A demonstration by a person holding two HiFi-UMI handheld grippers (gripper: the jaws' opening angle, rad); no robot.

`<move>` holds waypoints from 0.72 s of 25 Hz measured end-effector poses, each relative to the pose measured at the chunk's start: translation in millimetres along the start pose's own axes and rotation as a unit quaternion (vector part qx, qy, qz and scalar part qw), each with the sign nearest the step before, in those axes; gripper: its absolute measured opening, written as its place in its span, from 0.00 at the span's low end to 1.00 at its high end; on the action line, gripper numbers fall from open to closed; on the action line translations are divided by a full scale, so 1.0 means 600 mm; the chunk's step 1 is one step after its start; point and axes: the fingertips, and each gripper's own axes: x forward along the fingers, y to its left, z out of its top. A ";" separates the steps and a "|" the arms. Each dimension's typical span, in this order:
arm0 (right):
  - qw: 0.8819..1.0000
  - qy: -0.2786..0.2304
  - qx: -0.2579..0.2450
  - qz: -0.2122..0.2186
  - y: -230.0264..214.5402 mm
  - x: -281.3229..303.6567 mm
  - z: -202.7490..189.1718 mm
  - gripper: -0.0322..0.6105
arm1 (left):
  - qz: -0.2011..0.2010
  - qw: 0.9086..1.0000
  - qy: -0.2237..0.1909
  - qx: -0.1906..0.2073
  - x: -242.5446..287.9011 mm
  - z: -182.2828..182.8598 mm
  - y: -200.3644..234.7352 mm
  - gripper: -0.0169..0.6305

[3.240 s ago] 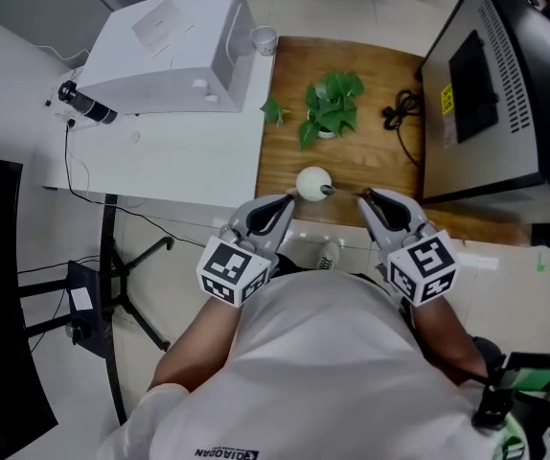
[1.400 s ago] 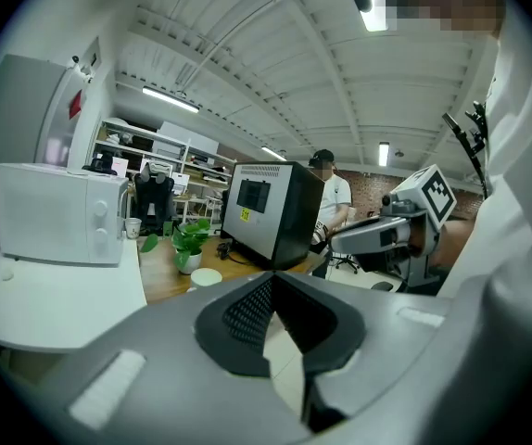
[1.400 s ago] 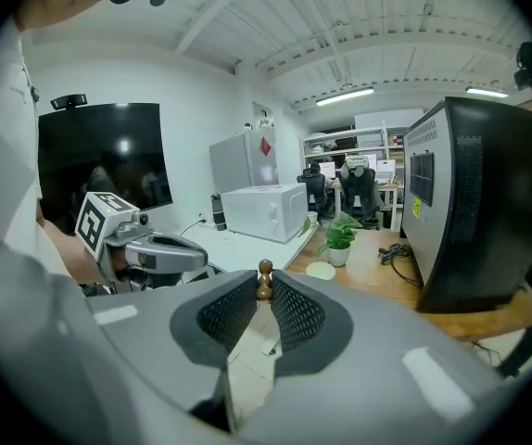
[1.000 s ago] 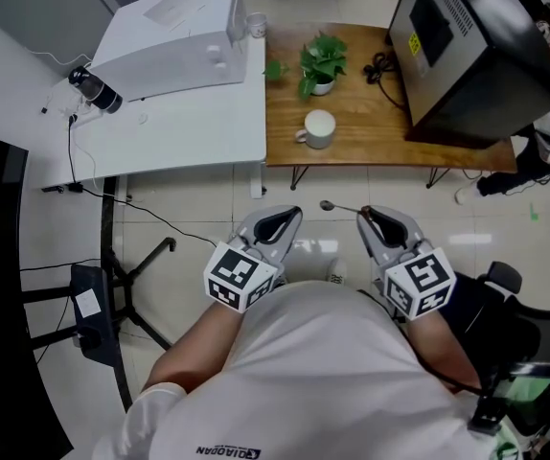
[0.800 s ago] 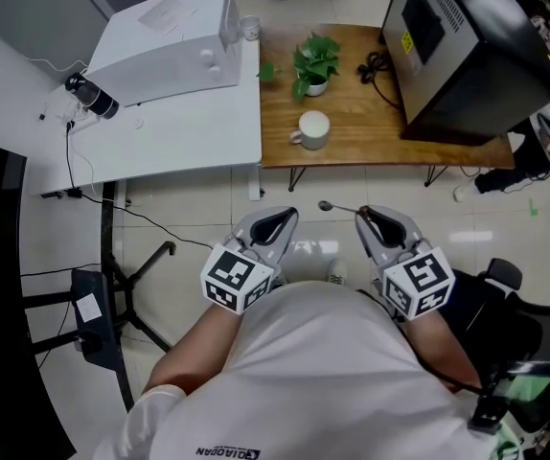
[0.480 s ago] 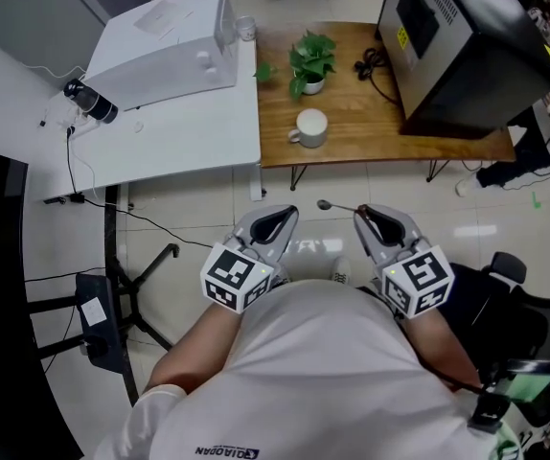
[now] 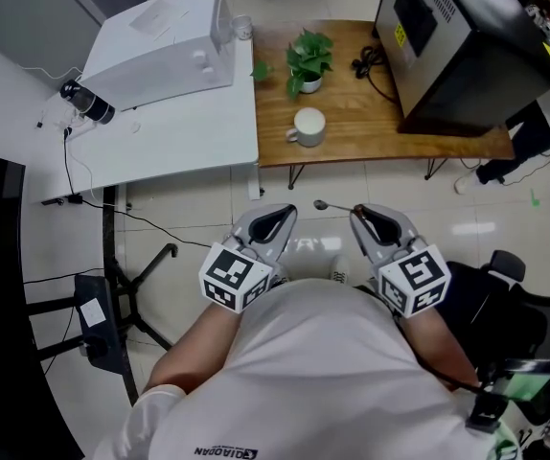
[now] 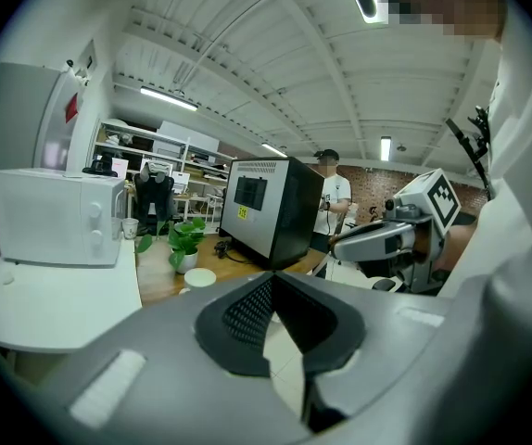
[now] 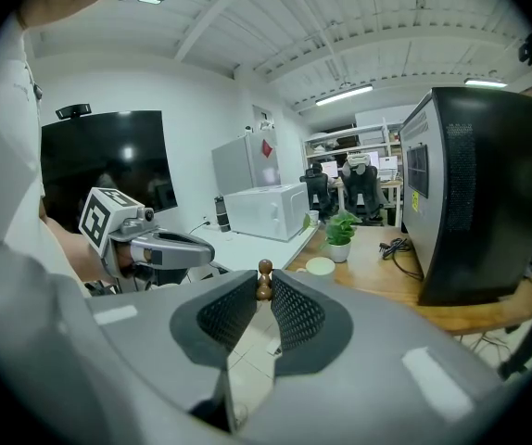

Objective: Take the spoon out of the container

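The spoon (image 7: pixel 331 206) has a metal bowl and a thin shaft. It is held level over the tiled floor, and its brown handle end (image 9: pixel 264 279) is pinched in my right gripper (image 7: pixel 356 210), which is shut on it. The container, a white cup (image 7: pixel 309 126), stands on the wooden table (image 7: pixel 371 127), well away from both grippers. In the right gripper view the cup (image 9: pixel 320 266) sits far beyond the right gripper (image 9: pixel 264 290). My left gripper (image 7: pixel 288 210) is beside the spoon's bowl. Its jaws meet at the tips with nothing between them, as the left gripper view shows (image 8: pixel 271 279).
A potted plant (image 7: pixel 306 57) and a black cable (image 7: pixel 366 63) lie behind the cup. A big black cabinet (image 7: pixel 457 36) fills the table's right end. A white microwave (image 7: pixel 160 41) stands on the white desk (image 7: pixel 179 142) to the left.
About three seconds ago the spoon stood in the cup at the table. Now it is out, held over the floor, with the table farther away. Little has shifted in the last second.
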 end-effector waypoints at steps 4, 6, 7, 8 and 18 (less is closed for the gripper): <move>1.000 0.002 0.000 0.001 0.000 0.004 0.001 0.14 | 0.003 1.000 0.001 -0.002 -0.001 -0.002 0.005 0.03; 1.000 0.003 -0.001 0.002 0.000 0.005 0.003 0.14 | 0.003 1.000 0.000 -0.002 -0.002 -0.002 0.006 0.03; 1.000 0.003 -0.001 0.002 0.000 0.006 0.003 0.14 | 0.003 1.000 -0.001 -0.002 -0.002 -0.001 0.006 0.03; 1.000 0.004 -0.002 0.002 0.000 0.006 0.003 0.14 | 0.003 1.000 -0.001 -0.002 -0.002 0.000 0.006 0.03; 1.000 0.007 -0.005 0.002 -0.001 0.004 0.003 0.14 | 0.003 1.000 0.002 -0.002 -0.004 -0.004 0.004 0.03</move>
